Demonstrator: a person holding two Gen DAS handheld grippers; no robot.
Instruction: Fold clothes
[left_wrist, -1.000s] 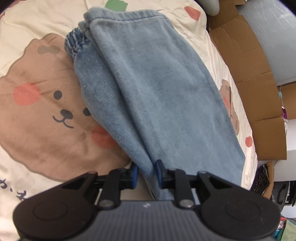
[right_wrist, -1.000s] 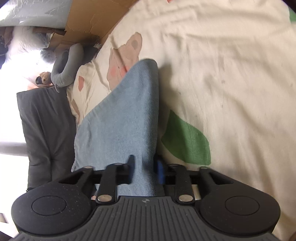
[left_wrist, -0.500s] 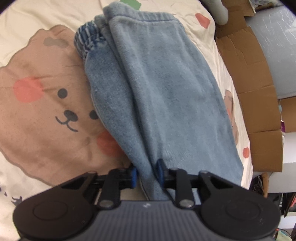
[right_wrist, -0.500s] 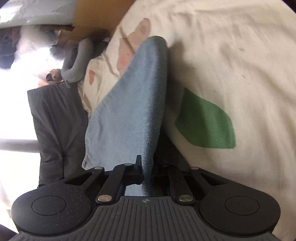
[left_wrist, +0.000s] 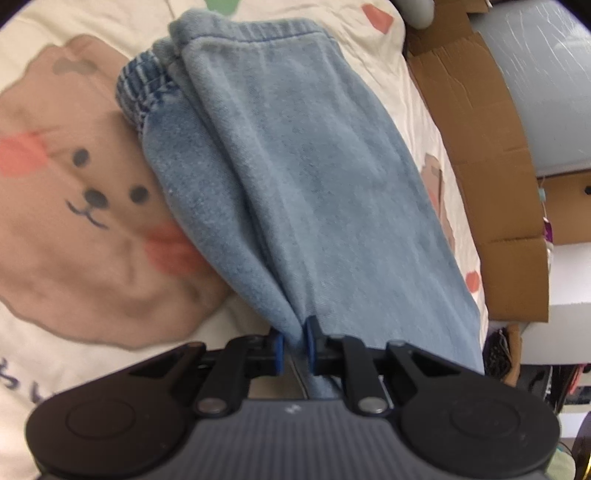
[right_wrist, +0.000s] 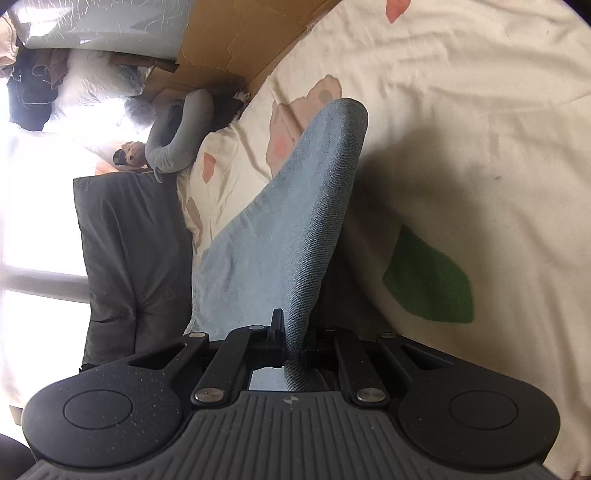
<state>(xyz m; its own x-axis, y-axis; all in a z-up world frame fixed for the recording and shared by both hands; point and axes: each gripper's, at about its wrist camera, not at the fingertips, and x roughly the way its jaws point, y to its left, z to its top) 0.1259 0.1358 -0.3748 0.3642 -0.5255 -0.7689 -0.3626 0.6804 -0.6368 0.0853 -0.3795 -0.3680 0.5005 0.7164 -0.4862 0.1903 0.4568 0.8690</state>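
Observation:
Light blue denim trousers (left_wrist: 295, 177) hang lengthwise above a cream bedsheet (left_wrist: 55, 332) printed with a brown bear. Their elastic waistband (left_wrist: 255, 29) lies at the far end, and a gathered cuff (left_wrist: 142, 90) shows to its left. My left gripper (left_wrist: 294, 347) is shut on the near end of the trousers, with cloth bunched between the blue pads. In the right wrist view the trousers (right_wrist: 280, 236) rise as a raised fold off the bedsheet (right_wrist: 480, 129). My right gripper (right_wrist: 293, 343) is shut on that fold's near edge.
Flattened cardboard (left_wrist: 491, 155) lines the bed's right side, with a pale wall behind it. In the right wrist view a dark grey cushion (right_wrist: 129, 258), a grey neck pillow (right_wrist: 181, 136) and cardboard (right_wrist: 236, 33) sit past the bed edge, beside a bright window.
Both grippers kept their hold while the trousers lifted off the sheet. In the right wrist view the fold stands higher, and the green leaf print has shifted right.

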